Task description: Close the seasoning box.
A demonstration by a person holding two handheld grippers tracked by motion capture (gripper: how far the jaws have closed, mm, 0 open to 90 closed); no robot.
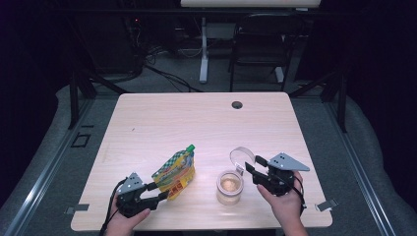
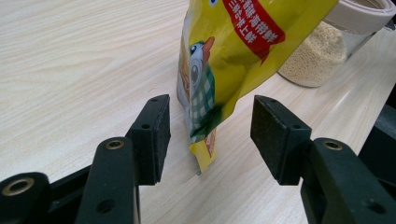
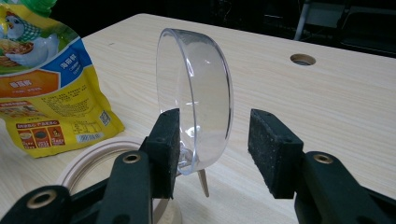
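Between the jaws of the right gripper stands a clear lid, on edge; one pad touches it, the other is apart, so the jaws are spread. Just below it sits the glass jar with pale grains. Further left, the left gripper has its jaws spread around the lower corner of a yellow pouch, not touching. Both things rest on the wooden table.
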